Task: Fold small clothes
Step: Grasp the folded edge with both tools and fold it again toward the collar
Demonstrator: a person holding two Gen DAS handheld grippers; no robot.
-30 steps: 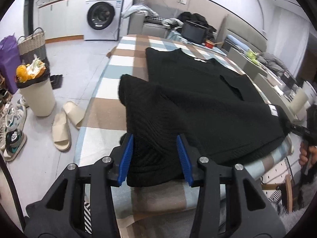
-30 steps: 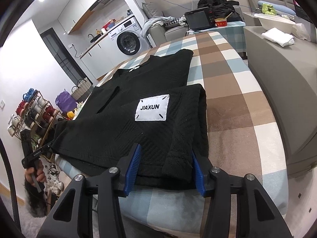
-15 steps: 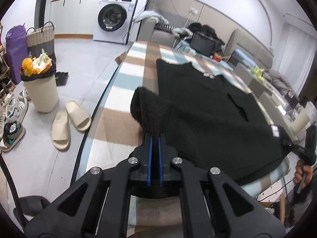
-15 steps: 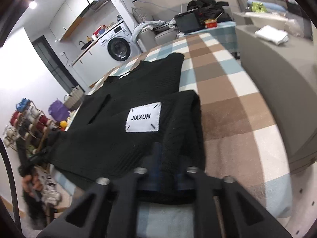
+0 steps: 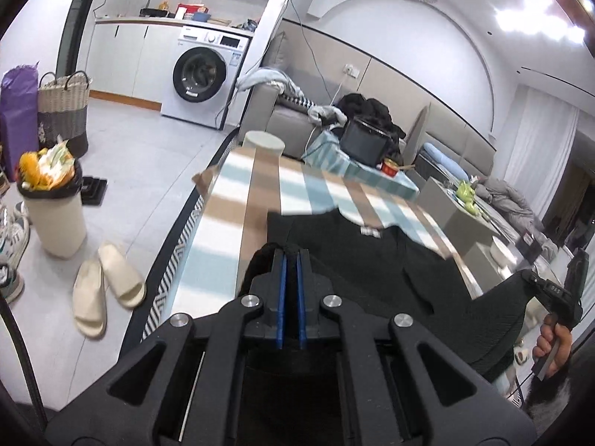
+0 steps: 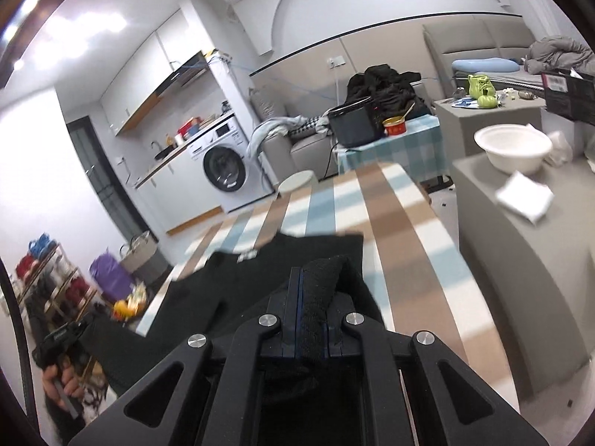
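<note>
A black knit sweater (image 5: 372, 271) lies partly on the checked table (image 5: 238, 200), its collar at the far end. My left gripper (image 5: 291, 251) is shut on one near corner of the hem and holds it raised above the table. In the right wrist view my right gripper (image 6: 300, 271) is shut on the other corner, with a bunch of the black sweater (image 6: 223, 278) standing up between its pads. Each view also shows the opposite gripper in a hand at the frame's edge: the right gripper (image 5: 557, 293) and the left gripper (image 6: 59, 338). The near hem hangs stretched between them.
Beside the table's left edge stand a full waste bin (image 5: 55, 208) and a pair of slippers (image 5: 108, 286). A round stool (image 5: 264, 141) is at the far end. Right of the checked table (image 6: 390, 215) a grey cabinet (image 6: 494, 230) carries a white bowl (image 6: 513, 148).
Both grippers have closed on the sweater's near hem corners and risen with them. The hem has come up off the table, and both views now look higher across the room.
</note>
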